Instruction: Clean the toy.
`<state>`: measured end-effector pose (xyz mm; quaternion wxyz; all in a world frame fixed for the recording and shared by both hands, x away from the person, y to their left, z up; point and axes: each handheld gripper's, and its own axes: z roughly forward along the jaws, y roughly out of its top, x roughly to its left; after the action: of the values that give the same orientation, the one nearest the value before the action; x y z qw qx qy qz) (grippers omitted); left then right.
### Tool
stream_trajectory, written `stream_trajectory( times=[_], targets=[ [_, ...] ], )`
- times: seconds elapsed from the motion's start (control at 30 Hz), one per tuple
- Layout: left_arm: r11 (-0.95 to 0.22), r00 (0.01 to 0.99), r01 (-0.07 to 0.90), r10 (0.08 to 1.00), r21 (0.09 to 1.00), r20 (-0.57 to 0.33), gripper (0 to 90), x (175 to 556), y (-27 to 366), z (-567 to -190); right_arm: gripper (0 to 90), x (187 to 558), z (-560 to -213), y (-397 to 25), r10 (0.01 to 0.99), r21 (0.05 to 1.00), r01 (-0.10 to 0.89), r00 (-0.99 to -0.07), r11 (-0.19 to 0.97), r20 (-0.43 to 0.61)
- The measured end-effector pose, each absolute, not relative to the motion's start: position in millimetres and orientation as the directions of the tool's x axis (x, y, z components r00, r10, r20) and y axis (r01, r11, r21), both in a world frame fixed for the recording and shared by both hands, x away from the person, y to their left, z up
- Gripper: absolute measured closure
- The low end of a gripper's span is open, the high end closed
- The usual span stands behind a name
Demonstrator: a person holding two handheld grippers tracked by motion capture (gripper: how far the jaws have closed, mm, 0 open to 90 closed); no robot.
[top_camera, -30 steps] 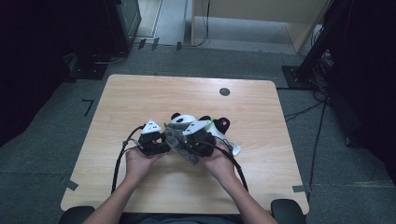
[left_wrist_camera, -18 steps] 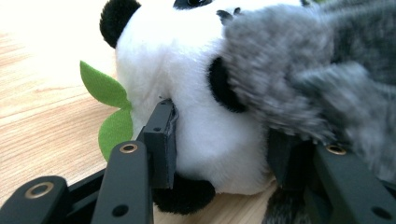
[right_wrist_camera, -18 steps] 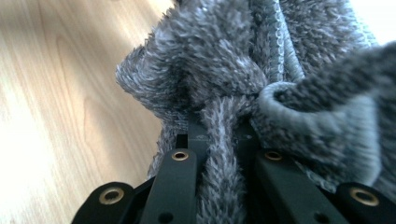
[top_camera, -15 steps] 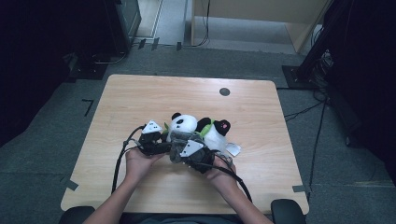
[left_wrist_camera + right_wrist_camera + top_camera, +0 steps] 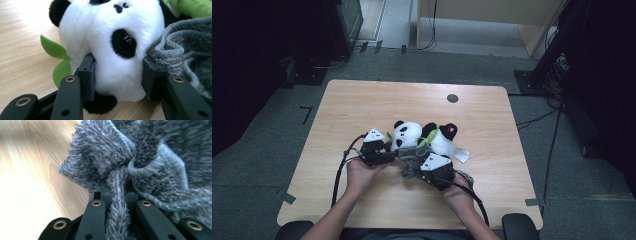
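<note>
A black-and-white panda plush (image 5: 408,134) lies on its side at mid-table, its head toward my left gripper (image 5: 391,152). In the left gripper view the two jaws press in on both sides of the panda's head (image 5: 117,37), so the left gripper (image 5: 117,75) is shut on it. A green felt leaf (image 5: 53,47) sticks out beside the head. A grey fleece cloth (image 5: 408,164) lies bunched against the panda's front. My right gripper (image 5: 417,168) is shut on a fold of that grey cloth (image 5: 150,152), pinched between the jaws of the right gripper (image 5: 117,195).
The wooden table (image 5: 362,100) has a small black round mark (image 5: 452,98) near its far edge. A white tag (image 5: 461,155) sticks out from the panda's right side. Cables trail from both grippers toward the near edge. Dark equipment stands on the floor around the table.
My right gripper has pulled back toward the near edge with the grey cloth, uncovering more of the panda's body. The left gripper has stayed at the panda's head.
</note>
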<state>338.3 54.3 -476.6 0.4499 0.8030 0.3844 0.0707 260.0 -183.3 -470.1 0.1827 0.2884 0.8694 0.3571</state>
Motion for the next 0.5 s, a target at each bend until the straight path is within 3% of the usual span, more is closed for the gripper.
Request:
stream_trajectory(
  times=[0.2,0.5],
  targets=[
    [-0.311,0.702,0.542,0.678,0.781,-0.218,52.8,338,54,-477,83.6,253,-466,-198,0.609,0.745,0.32,-0.78,0.585,-0.144],
    [-0.323,0.707,0.545,0.674,0.774,-0.216,53.3,337,53,-475,83.7,251,-459,-224,0.644,0.763,0.397,-0.764,0.511,-0.034]
  ],
)
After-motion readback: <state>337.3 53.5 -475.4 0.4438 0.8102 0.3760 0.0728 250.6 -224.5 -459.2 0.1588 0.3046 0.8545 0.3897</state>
